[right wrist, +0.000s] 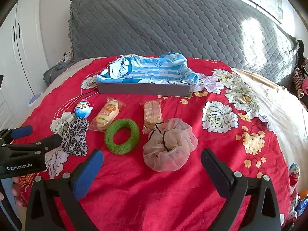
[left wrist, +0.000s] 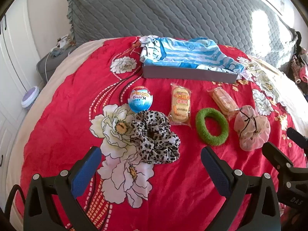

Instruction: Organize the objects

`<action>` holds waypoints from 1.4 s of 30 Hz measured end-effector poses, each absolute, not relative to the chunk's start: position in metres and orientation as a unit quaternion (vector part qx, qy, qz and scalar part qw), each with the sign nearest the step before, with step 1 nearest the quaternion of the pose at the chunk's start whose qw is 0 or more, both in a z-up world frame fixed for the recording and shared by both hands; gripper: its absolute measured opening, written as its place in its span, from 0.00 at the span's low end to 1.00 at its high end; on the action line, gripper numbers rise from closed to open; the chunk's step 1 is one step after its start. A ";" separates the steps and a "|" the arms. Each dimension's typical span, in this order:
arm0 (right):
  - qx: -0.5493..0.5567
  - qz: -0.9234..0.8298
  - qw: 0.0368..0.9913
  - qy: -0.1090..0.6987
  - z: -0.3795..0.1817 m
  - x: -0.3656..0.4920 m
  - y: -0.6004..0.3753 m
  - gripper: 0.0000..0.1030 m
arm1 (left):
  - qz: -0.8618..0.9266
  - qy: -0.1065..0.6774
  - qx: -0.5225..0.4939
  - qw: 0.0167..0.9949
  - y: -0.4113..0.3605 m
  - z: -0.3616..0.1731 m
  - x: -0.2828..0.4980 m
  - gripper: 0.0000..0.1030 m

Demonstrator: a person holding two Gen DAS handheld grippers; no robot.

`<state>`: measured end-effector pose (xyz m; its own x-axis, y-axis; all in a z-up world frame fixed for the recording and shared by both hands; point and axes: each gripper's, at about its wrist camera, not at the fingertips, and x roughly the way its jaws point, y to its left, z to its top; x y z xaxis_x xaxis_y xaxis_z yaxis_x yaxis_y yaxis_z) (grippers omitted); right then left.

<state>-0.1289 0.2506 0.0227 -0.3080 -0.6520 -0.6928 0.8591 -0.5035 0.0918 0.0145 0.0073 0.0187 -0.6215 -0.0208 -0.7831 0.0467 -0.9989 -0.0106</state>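
On a red floral bedspread lie a leopard scrunchie, a green hair ring, a pink sheer scrunchie, a blue egg-shaped toy and two wrapped snack packs. A grey box lined with blue striped cloth sits behind them. My left gripper is open just before the leopard scrunchie. My right gripper is open just before the pink scrunchie.
A grey quilted headboard rises behind the bed. White wardrobe doors stand at the left. More egg toys lie at the bed's right edge. Clothes hang at the far right.
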 end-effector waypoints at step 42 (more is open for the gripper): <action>0.317 -0.779 0.520 0.148 0.068 -0.104 0.287 0.99 | -0.911 0.027 0.409 0.058 0.010 0.057 0.071 1.00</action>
